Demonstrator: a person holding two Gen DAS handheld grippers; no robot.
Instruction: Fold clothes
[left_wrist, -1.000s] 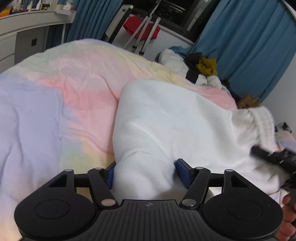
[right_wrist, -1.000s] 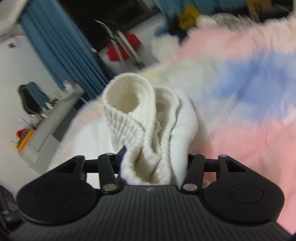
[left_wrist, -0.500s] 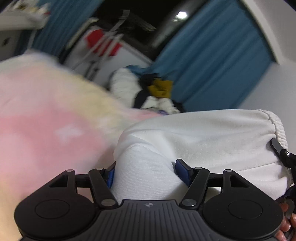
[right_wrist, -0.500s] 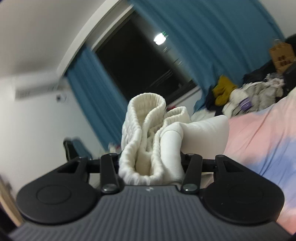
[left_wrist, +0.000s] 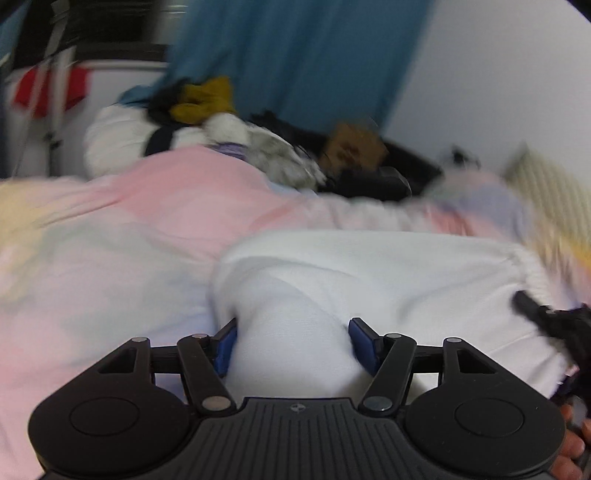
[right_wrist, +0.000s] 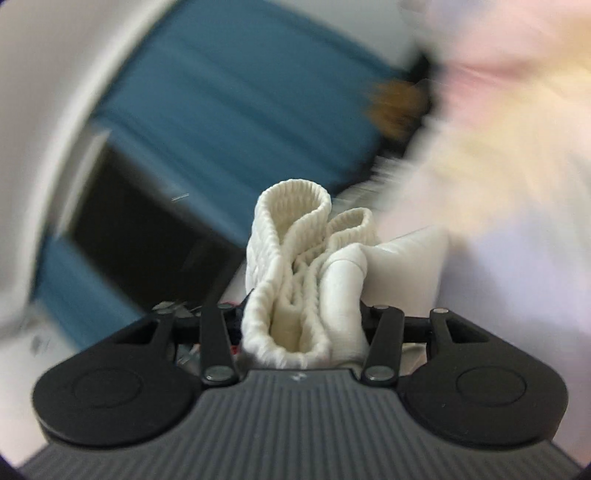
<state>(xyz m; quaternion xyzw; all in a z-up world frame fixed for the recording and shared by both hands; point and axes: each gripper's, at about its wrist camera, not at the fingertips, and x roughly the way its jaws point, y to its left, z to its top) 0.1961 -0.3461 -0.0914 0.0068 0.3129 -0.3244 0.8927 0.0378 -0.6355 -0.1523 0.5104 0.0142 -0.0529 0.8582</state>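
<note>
A white sweatshirt (left_wrist: 388, 280) with ribbed cuffs hangs stretched between my two grippers above a pastel bedspread (left_wrist: 110, 236). My left gripper (left_wrist: 295, 343) is shut on a bunched fold of its smooth white fabric. My right gripper (right_wrist: 303, 325) is shut on the ribbed hem (right_wrist: 288, 258) and a fold of the same sweatshirt. The right gripper also shows at the right edge of the left wrist view (left_wrist: 554, 325), at the gathered hem.
A pile of clothes (left_wrist: 207, 122), white, black and mustard, lies at the far edge of the bed. Blue curtains (left_wrist: 295, 59) hang behind it. A brown box (left_wrist: 351, 144) and dark items sit beside the bed. A striped pillow (left_wrist: 554, 192) lies at the right.
Both grippers have swung with the sweatshirt held between them: the left view turned right and down toward the bed, the right view rolled so the bed now sits at upper right. Both grips are unchanged.
</note>
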